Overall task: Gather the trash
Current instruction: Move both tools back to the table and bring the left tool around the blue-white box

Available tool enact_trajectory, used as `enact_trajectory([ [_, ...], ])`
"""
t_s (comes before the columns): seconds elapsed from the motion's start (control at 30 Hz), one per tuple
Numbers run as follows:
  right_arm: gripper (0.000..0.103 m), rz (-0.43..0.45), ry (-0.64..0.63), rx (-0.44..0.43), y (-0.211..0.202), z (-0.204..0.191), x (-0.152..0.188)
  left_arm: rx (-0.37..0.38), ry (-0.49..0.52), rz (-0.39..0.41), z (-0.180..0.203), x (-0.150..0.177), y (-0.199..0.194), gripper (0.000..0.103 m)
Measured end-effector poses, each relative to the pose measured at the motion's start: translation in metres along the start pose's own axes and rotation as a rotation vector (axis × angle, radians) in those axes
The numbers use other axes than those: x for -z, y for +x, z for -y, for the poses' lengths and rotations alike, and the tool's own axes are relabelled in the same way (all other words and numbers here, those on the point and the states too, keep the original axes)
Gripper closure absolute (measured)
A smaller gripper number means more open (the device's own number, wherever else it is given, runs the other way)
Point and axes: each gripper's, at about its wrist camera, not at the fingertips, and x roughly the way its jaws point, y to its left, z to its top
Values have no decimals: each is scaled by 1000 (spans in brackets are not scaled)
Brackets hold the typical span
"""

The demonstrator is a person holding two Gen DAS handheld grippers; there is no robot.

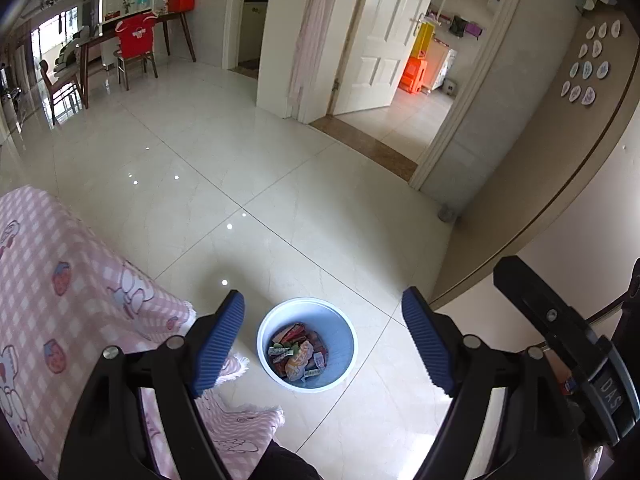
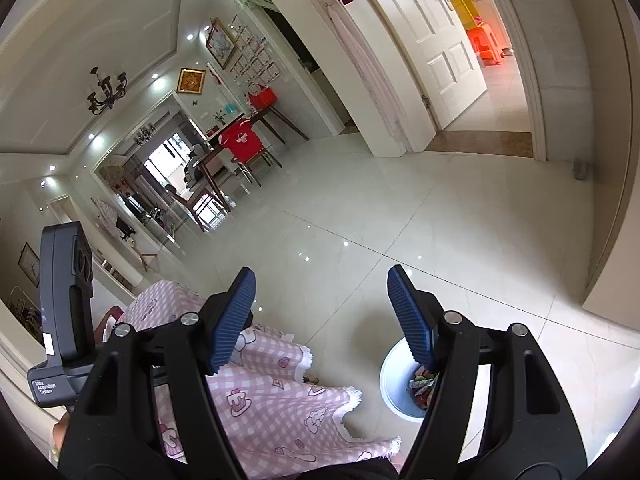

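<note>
Blue-padded left tongs (image 1: 323,322) and right tongs (image 2: 322,312) both gape wide, seemingly empty, above the wrapper-filled bin (image 1: 344,364).

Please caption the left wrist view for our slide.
Open left gripper above a light blue wastebasket holding snack wrappers, beside a pink checked cloth.

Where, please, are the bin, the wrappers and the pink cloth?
bin (image 1: 347,322): left wrist view, bare inner wall.
wrappers (image 1: 298,354): left wrist view, middle of the pile.
pink cloth (image 2: 276,408): right wrist view, checked top.
</note>
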Motion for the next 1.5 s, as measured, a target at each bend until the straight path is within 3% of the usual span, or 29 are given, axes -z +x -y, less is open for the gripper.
enact_trajectory([
  [0.23,35,-40,-66,-44,7,-42,11,-57,-52,59,-49,7,-40,24],
  [0.47,35,-103,-175,-134,30,-114,28,-152,-186,127,-138,18,-95,23],
  [0.67,35,-181,-300,-231,69,-204,50,-296,-296,177,-220,29,-138,23],
  [0.97,35,-313,-474,-334,144,-327,95,-537,-440,145,-354,48,-162,23],
  [1.3,35,-391,-572,-353,215,-398,125,-545,-455,113,-418,40,-147,23],
  [1.43,35,-405,-593,-355,231,-409,129,-549,-471,103,-433,41,-139,39],
  [1.5,35,-416,-597,-358,237,-413,132,-560,-475,88,-438,42,-135,42],
])
